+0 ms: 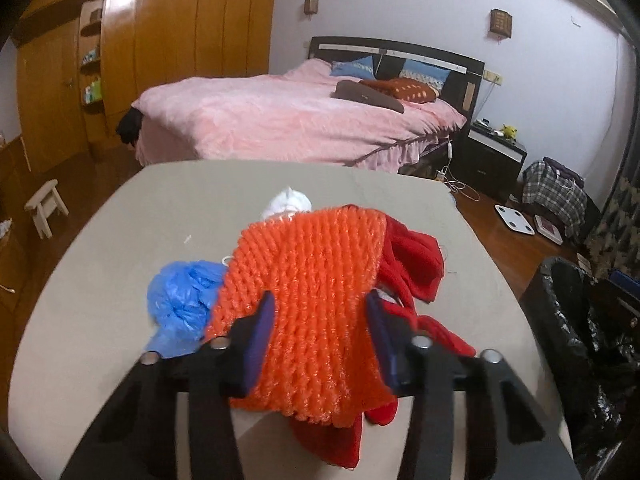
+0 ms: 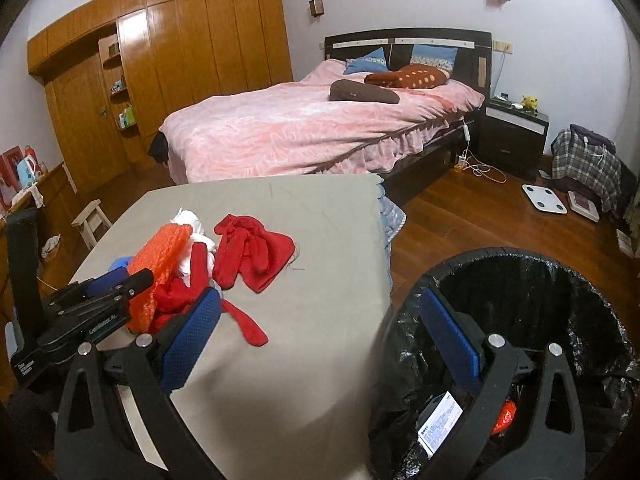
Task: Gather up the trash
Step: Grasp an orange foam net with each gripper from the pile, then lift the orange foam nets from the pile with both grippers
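Scene: a beige-covered surface [image 2: 280, 320] in a bedroom, with a black-lined trash bin [image 2: 568, 280] just off its right edge.
Trash pile: on the near-left part of the surface, an orange foam net [image 1: 308, 304] lies over red cloth pieces [image 2: 248, 252], with a crumpled blue plastic bag [image 1: 180, 304] to its left and white crumpled material [image 1: 288, 202] at its far side.
Left tongs [image 1: 320, 308]: the two blue pads sit at either side edge of the orange foam net; they appear to press on it, so the net looks grasped, though how firm the hold is cannot be told.
Right tongs [image 2: 320, 320]: released, jaws wide, nothing between them; one blue pad is over the surface edge, the other over the bin's rim.
Handling, judged: the net looks very light, soft and springy; it should compress under the pads and may slip or drag the cloth beneath it.
Where to hold, judged: across the net's near end, pinching both layers, clear of the red cloth.
Bin: already holds a printed paper [image 2: 440, 420] and a small orange scrap [image 2: 505, 418].
Step in hand, judged: lifting the net toward the bin on the right.
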